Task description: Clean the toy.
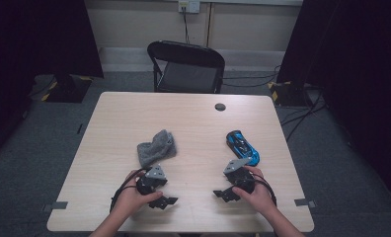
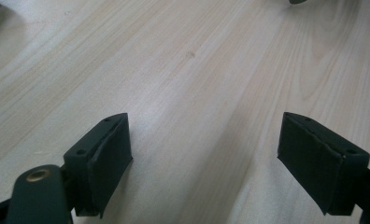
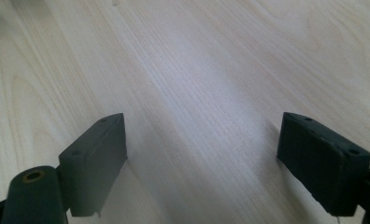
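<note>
A crumpled grey cloth [image 1: 156,146] lies left of the table's middle. A blue and black toy car [image 1: 242,146] lies to the right. My left gripper [image 1: 165,202] rests low near the front edge, below the cloth, pointing right toward the middle. In the left gripper view my left gripper [image 2: 204,163] is open, with bare wood between its pads. My right gripper [image 1: 223,194] rests below the car, pointing left. Seen from the right gripper view, the right gripper [image 3: 202,163] is also open over bare wood.
The wooden table [image 1: 193,118] has a dark round grommet [image 1: 220,106] near its far edge. A black folding chair [image 1: 187,67] stands behind the table. Cables run across the grey floor at the right.
</note>
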A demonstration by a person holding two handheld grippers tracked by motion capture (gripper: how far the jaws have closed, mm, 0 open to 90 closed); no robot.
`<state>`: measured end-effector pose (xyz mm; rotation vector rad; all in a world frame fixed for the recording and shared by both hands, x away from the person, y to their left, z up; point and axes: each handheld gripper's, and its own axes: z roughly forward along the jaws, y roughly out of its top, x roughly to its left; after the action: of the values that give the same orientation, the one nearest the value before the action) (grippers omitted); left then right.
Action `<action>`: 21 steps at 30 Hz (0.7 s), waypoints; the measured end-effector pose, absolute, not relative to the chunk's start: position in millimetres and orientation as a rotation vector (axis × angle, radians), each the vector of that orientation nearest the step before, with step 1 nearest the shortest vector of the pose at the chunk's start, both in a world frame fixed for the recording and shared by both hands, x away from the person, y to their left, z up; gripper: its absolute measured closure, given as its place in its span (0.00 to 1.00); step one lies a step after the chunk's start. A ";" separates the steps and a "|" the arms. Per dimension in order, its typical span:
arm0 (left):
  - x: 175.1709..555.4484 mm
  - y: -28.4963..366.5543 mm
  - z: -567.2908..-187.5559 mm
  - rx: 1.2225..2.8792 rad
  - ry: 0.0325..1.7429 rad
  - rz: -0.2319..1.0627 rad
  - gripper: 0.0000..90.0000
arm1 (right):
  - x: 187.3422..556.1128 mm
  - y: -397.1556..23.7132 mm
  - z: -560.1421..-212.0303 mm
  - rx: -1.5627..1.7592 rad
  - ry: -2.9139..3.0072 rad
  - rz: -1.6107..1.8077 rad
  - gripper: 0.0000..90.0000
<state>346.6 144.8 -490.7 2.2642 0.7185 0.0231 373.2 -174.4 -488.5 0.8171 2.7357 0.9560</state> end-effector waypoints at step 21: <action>333.3 143.6 -500.8 2.291 0.530 0.166 0.11 | 361.2 -178.4 -499.0 0.797 2.619 1.062 0.15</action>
<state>333.3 143.6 -500.8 2.2906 0.5296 0.1655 361.2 -178.4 -499.0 0.7967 2.6190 1.0623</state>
